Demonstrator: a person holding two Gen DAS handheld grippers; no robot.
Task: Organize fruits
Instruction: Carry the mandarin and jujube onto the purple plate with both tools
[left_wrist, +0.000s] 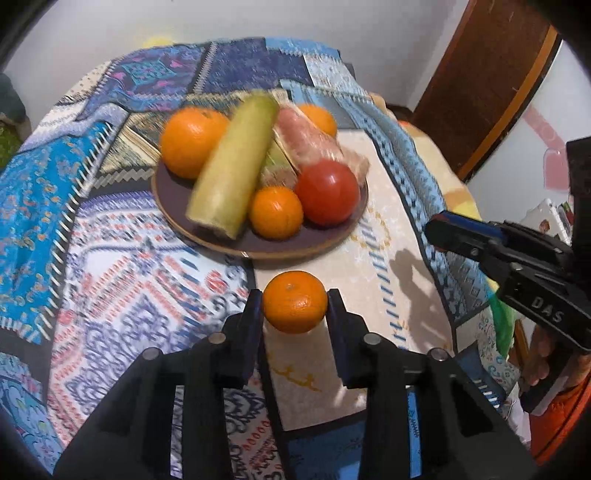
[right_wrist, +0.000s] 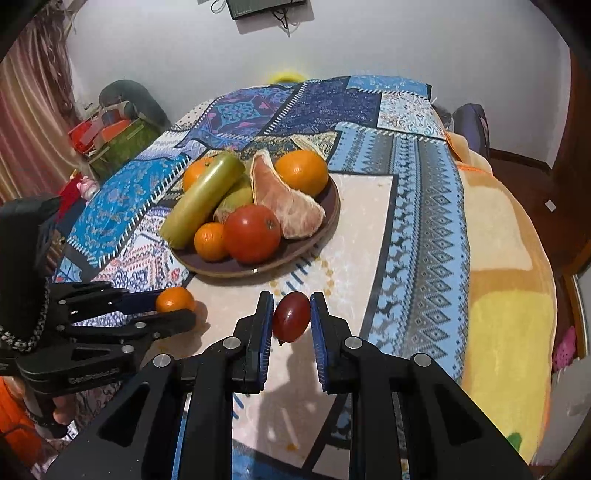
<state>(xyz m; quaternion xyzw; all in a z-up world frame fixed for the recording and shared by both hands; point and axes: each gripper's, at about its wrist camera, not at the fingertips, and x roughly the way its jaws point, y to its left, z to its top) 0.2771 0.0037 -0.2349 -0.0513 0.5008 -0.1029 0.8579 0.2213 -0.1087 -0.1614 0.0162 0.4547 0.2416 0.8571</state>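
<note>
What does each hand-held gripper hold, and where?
Left hand-held gripper clamps a mandarin at its sides; right hand-held gripper clamps a dark red fruit likewise.

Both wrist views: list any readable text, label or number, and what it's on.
"DAS": raised letters on the black body of the right claw, seen in the left wrist view; the word may run on out of sight.
Embossed lettering on the body of the left claw, seen in the right wrist view: too blurred to read.
Nothing readable on the fruit, the plate or the patterned cloth.

Fruits (right_wrist: 252, 233) on plate (right_wrist: 330, 221) (mid-table (right_wrist: 369, 229))
</note>
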